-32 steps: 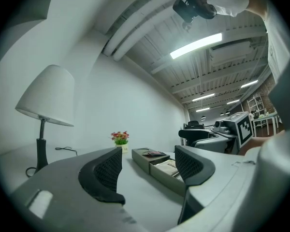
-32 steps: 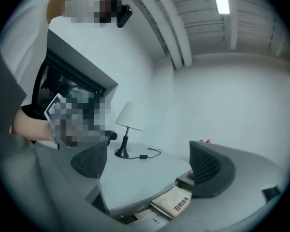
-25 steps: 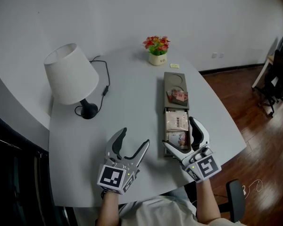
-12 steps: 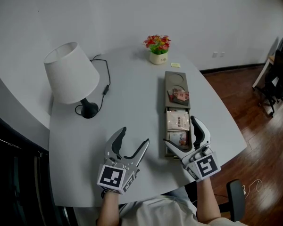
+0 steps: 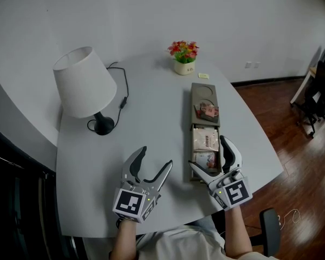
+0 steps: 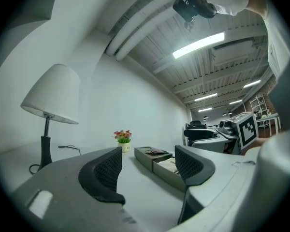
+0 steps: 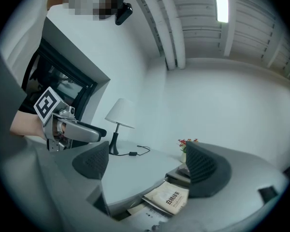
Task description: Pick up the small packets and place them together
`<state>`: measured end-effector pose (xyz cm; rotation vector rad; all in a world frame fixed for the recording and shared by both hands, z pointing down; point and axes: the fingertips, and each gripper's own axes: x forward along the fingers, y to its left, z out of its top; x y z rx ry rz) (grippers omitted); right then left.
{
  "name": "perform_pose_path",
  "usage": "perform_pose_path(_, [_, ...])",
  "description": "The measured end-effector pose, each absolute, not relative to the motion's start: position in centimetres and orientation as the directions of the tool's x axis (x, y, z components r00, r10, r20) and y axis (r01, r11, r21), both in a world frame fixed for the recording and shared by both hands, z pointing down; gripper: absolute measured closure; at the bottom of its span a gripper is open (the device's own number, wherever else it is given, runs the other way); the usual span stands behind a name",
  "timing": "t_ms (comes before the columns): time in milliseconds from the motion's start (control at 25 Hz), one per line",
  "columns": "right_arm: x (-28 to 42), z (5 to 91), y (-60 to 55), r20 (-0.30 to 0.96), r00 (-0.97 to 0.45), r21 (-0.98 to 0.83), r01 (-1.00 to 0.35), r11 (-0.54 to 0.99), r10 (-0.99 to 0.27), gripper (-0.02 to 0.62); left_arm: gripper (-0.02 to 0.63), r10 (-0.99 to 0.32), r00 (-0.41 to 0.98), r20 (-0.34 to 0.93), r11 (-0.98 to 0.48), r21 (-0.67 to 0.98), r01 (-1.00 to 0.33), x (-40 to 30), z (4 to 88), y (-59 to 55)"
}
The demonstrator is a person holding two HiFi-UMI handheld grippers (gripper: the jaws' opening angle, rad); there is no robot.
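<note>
— Where are my tongs?
— Left gripper [image 5: 155,157] gapes wide and empty over the table [image 5: 146,118].
— And my right?
— Right gripper [image 5: 207,153] is wide too, above the small packets [image 5: 204,140] lying in the tray [image 5: 206,86].

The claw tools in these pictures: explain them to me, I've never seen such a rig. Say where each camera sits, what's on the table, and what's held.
A person holds a two-jaw tool in each hand: left gripper, right gripper. The head view looks down from their head; each gripper view looks along one tool's jaws. The table carries a lamp, a flower pot and a long tray of small packets. Both grippers are open, holding nothing.
</note>
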<state>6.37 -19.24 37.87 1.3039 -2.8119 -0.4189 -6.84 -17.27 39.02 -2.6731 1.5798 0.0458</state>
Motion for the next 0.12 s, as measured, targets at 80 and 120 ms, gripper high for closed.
perform_pose_path(80, [6.32,37.96,-19.26,-0.095,-0.647,0.241,-0.752,0.613,-0.757,0.091,0.265,-0.875,0.483,-0.041,-0.482,-0.017,-0.876,-6.9,39.11,-17.22])
perform_pose_path(120, [6.27,37.98,-19.27,-0.094,-0.645,0.238,-0.754,0.612,-0.758,0.091,0.265,-0.875,0.483,-0.04,-0.482,-0.017,-0.876,-6.93,39.15,-17.2])
